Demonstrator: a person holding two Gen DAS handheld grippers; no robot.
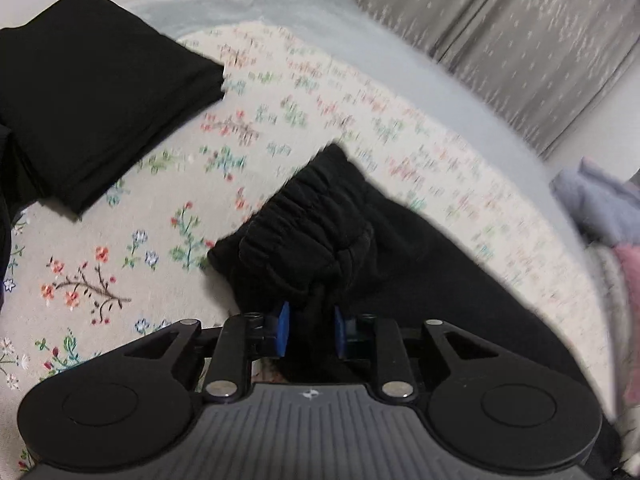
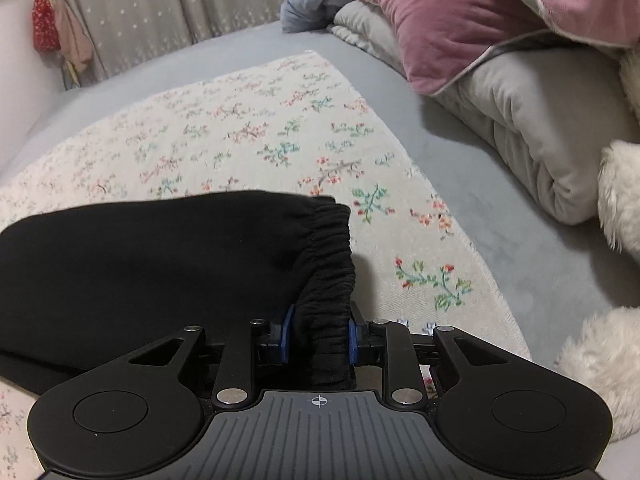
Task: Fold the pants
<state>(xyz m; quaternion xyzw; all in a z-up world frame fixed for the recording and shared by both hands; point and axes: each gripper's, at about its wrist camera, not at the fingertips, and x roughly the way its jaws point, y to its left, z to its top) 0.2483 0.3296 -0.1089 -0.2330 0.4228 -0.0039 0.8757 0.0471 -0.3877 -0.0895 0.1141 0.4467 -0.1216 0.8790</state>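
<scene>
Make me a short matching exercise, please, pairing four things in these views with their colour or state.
Things:
1. pants
2. pillow
3. floral cloth
4. folded garment

States:
a. pink, on the bedding
b. black, lying apart, untouched
c. spread flat on the bed
d. black, gripped by both grippers

Pairs: 1-d, 2-a, 3-c, 4-b

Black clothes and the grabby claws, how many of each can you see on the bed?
Black clothes: 2, the black pants being held, and a folded black garment lying apart on the floral blanket.
Grippers: 2, the left gripper and the right gripper, both clamped on the pants' elastic edge.
Total: 4
</scene>
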